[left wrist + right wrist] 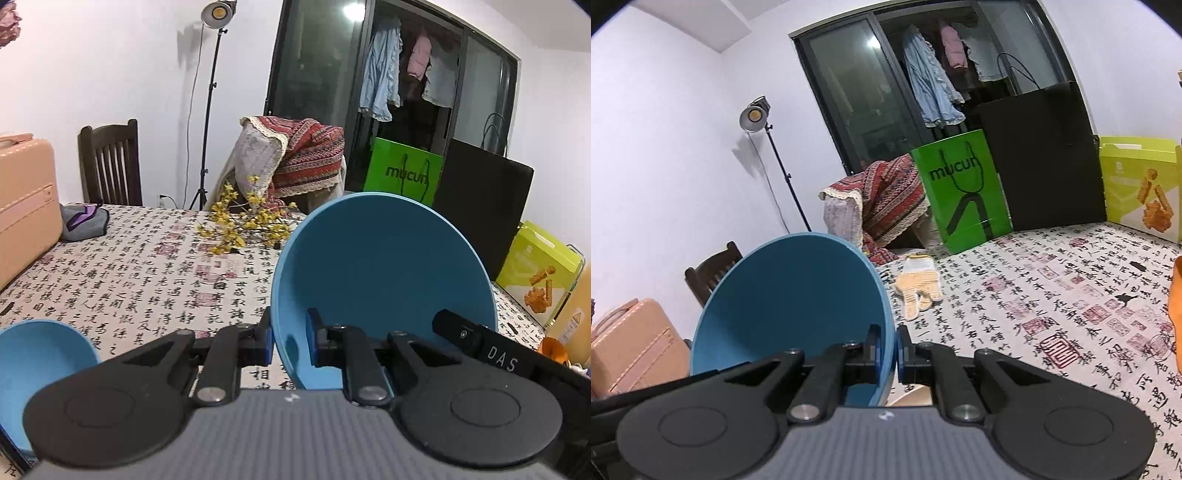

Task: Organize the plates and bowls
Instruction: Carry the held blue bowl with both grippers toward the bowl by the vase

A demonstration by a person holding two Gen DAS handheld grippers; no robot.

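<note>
On the calligraphy tablecloth (1052, 295) lie a glove (918, 286) and yellow flowers (243, 221), with a green bag (964, 195), snack box (1141, 188), suitcase (26, 206) and lamp (218, 11) around.

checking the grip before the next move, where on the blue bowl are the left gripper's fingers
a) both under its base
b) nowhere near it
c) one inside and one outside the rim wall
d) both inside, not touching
c: in the left wrist view the left gripper is shut on the blue bowl, one finger inside its wall and one outside.
</note>
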